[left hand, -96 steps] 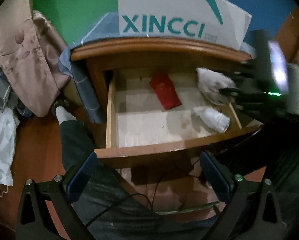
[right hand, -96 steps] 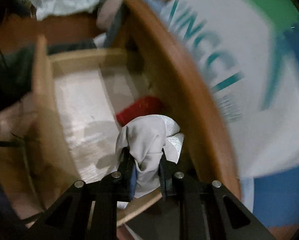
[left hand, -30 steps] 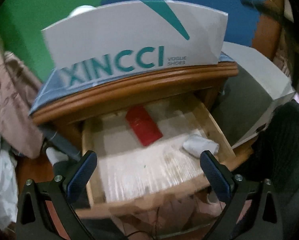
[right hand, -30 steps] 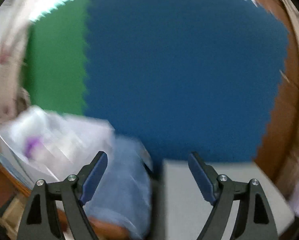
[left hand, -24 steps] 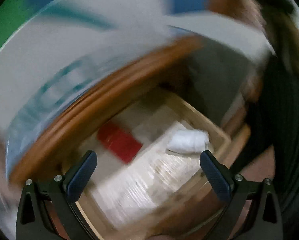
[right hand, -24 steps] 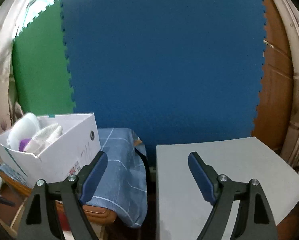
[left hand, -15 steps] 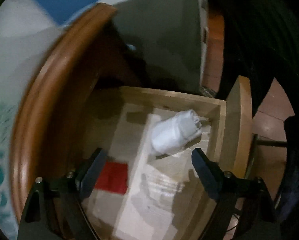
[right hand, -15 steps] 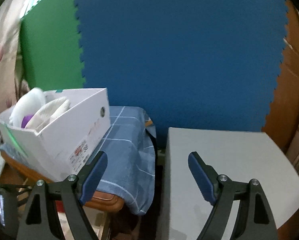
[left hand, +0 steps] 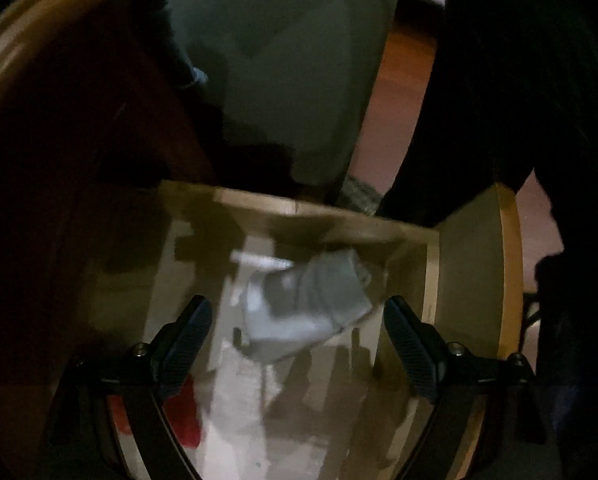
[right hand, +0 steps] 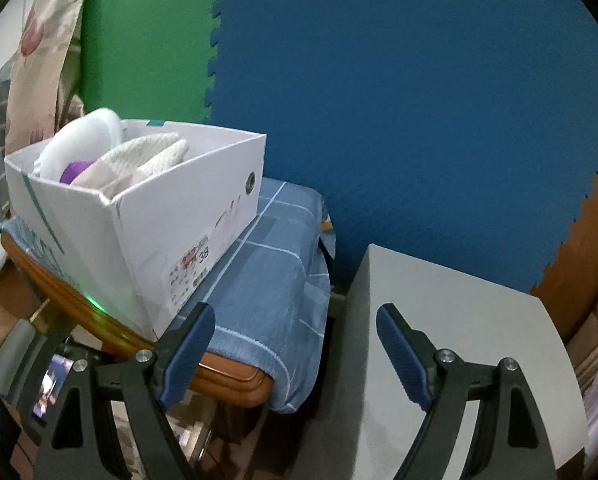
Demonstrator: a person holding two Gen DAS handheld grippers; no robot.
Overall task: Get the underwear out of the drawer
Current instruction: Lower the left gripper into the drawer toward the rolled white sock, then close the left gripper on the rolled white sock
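Pointing steeply down into the open drawer [left hand: 471,280], the left tongs [left hand: 295,332] stand with both jaws apart, clamped on nothing. Their jaws narrowed a little just now, though they remain wide, with only drawer floor and cloth in view between them.

Count in the drawer: 1 pale rolled piece of underwear [left hand: 303,312], 1 red flat item [left hand: 187,420] partly behind the left finger. The underwear lies on the drawer bottom near the corner where the far wall meets the right-hand wall, ahead of the fingertips and not touching either pad. Picture is dim and blurred; cannot tell if the cloth touches the drawer wall.

Edges: wooden drawer walls close the far and right sides around the cloth; the curved nightstand top [left hand: 27,40] overhangs at left. Pale bare drawer floor lies open between the underwear and the red item. 1 grey box face [left hand: 291,60] stands beyond the drawer, dark clothing of the person [left hand: 539,100] at right.

Right tongs [right hand: 291,344]: jaws wide apart, empty, held above and to the side of the nightstand. Count in this view: 1 white shoebox [right hand: 139,224] with pale items inside, on 1 blue checked cloth [right hand: 267,280] draped over the nightstand; 1 grey box top [right hand: 451,340] just beside it, bare. Blue [right hand: 419,100] and green [right hand: 147,40] foam mats behind.
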